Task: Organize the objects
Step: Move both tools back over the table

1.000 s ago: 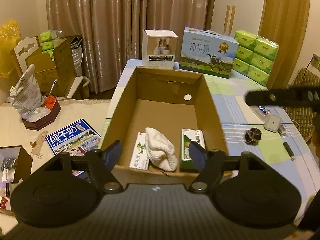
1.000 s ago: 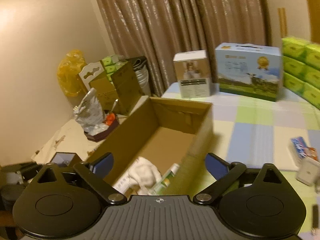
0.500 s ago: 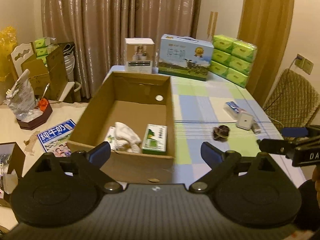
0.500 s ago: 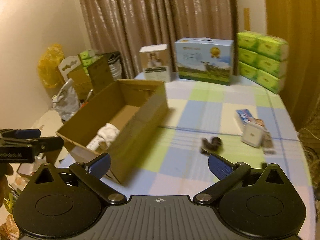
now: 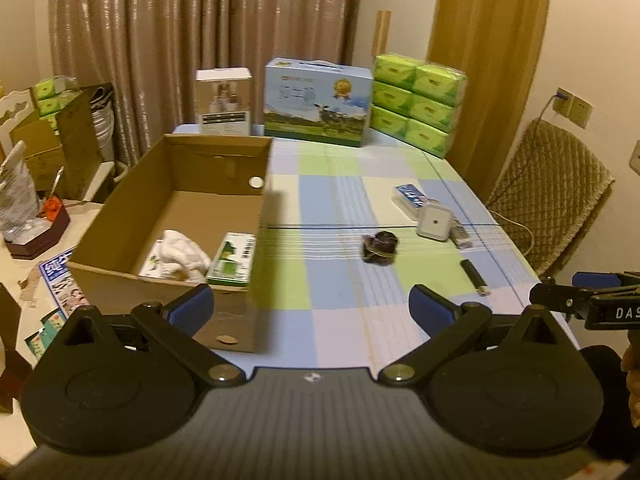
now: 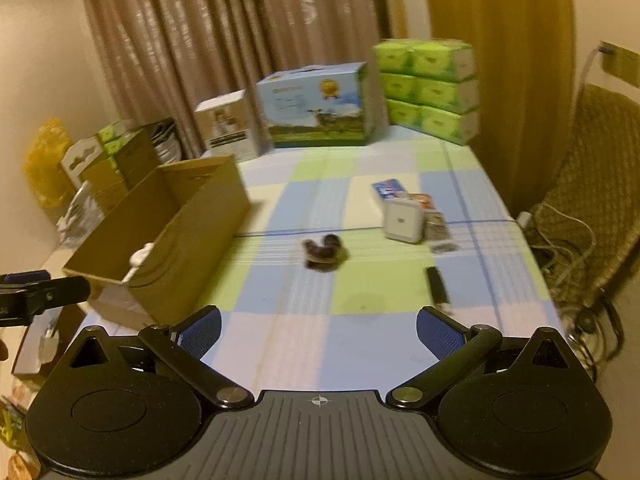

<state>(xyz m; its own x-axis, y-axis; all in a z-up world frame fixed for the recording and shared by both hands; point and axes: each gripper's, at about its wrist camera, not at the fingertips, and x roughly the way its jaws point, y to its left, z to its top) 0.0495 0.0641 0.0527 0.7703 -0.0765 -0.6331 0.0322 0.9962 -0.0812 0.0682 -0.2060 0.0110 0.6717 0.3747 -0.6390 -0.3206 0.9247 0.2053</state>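
Both of my grippers have swung away from the cardboard box (image 5: 176, 216) toward the open tablecloth since a second ago. My left gripper (image 5: 311, 312) has just been opening its jaws and now stands spread wide with nothing between them, only checked cloth below. My right gripper (image 6: 318, 330) is likewise spread and empty, hanging above the near end of the table (image 6: 360, 208). Just ahead of it lies a small dark stick-shaped item (image 6: 437, 285), and a little farther a dark crumpled bundle (image 6: 325, 252) sits alone on a green square. Beyond that, a white cube-shaped device (image 6: 402, 222) rests touching a blue packet (image 6: 386, 189), with a small blurred item beside them that I cannot identify. To the left, the box holds a white cloth (image 5: 182, 254) between a flat carton and a green-and-white carton (image 5: 234, 258). At the far edge stand a white box (image 5: 224, 101), a blue milk carton case (image 5: 318, 102) and stacked green tissue packs (image 5: 418, 104), in front of the curtains (image 5: 192, 40).
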